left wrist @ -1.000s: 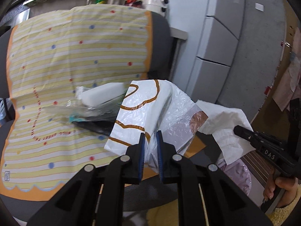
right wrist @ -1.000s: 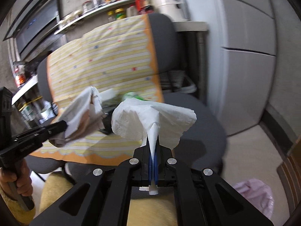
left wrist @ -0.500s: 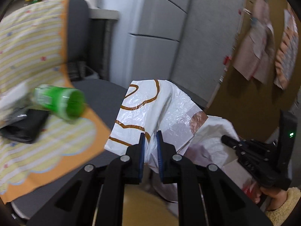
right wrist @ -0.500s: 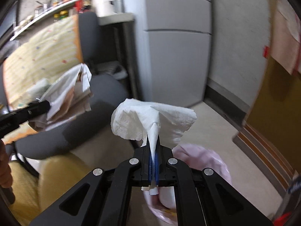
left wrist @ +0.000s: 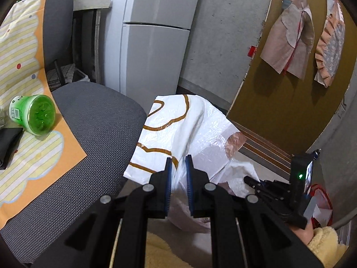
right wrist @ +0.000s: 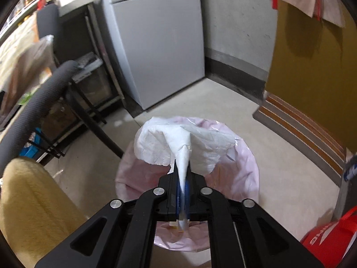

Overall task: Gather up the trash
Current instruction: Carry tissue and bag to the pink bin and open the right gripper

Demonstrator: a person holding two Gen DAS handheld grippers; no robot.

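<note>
My left gripper (left wrist: 177, 163) is shut on a white plastic wrapper (left wrist: 178, 125) with brown lines, held up beside the grey chair seat (left wrist: 96, 122). My right gripper (right wrist: 184, 174) pinches a crumpled white tissue (right wrist: 174, 143) between its blue pads, and its jaws are opening. It hangs right over the pink bin bag (right wrist: 245, 178) on the floor. The left wrist view shows the right gripper (left wrist: 247, 179) low at the right, with the tissue (left wrist: 241, 169) at its tip. A green cup (left wrist: 33, 114) lies on its side on the striped cloth (left wrist: 26, 156).
A grey fridge (right wrist: 156, 44) stands behind the bin bag, and a metal rack (right wrist: 93, 84) to its left. A red bag (right wrist: 330, 236) sits at the lower right. A black item (left wrist: 6, 145) lies on the cloth. Yellow fleece clothing (right wrist: 29, 201) fills the lower left.
Both grippers swung away from the chair to the right and down. The right gripper carried the tissue over the pink bin bag. The left still holds the wrapper.
</note>
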